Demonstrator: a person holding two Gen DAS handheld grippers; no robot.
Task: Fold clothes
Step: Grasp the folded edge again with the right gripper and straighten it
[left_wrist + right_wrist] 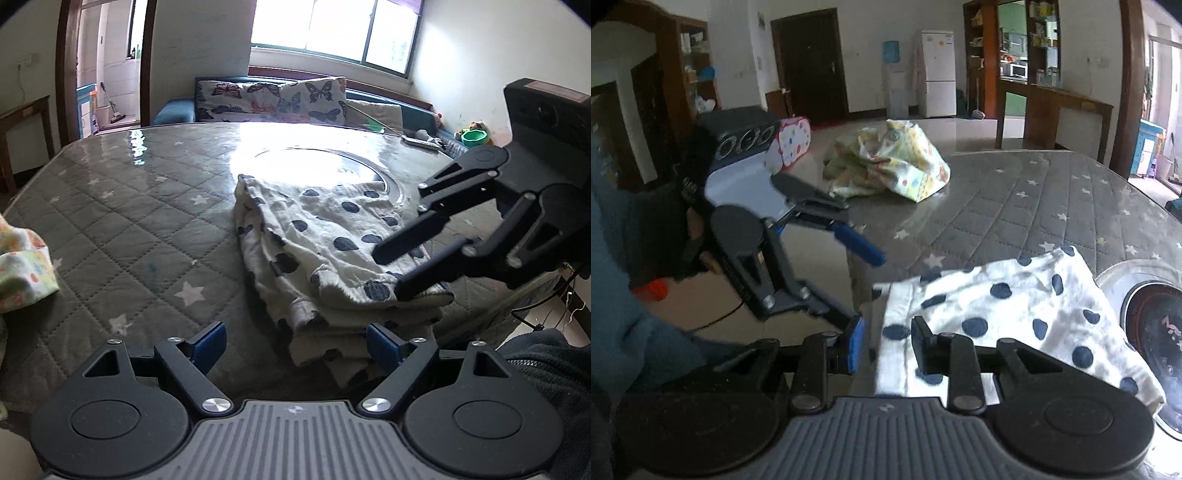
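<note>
**A:** Where's the garment?

**B:** The white polka-dot cloth (332, 254) lies folded in layers on the quilted grey surface (122, 221), its far edge draped over the rim of a round glass turntable (391, 184). The near corner hangs at the surface edge, right by the person.

**A:** And the left tongs (297, 345)?

**B:** Wide open, blue pads spread apart. The right-hand pad (382, 341) sits against the stacked edge of the cloth; the other hovers over bare quilting. Nothing is pinched between them.

**A:** The right tongs (391, 273)?

**B:** They come in from the right side, angled down onto the top layer. The fingers are parted, one tip resting over the dotted fabric and the lower one at the folded front corner. From their own camera, the right tongs (886, 349) straddle the white hem of the cloth (1015, 314), a finger on either side, with a clear gap. So open, around the edge but not clamped.

**A:** Anything else on there?

**B:** A crumpled pastel patterned garment (897, 162) sits well apart at the far corner of the surface. In the left wrist view it shows only as a scrap at the left edge. A dark blue sleeve (635, 332) shows behind the left tongs (866, 288) in the right wrist view.
</note>
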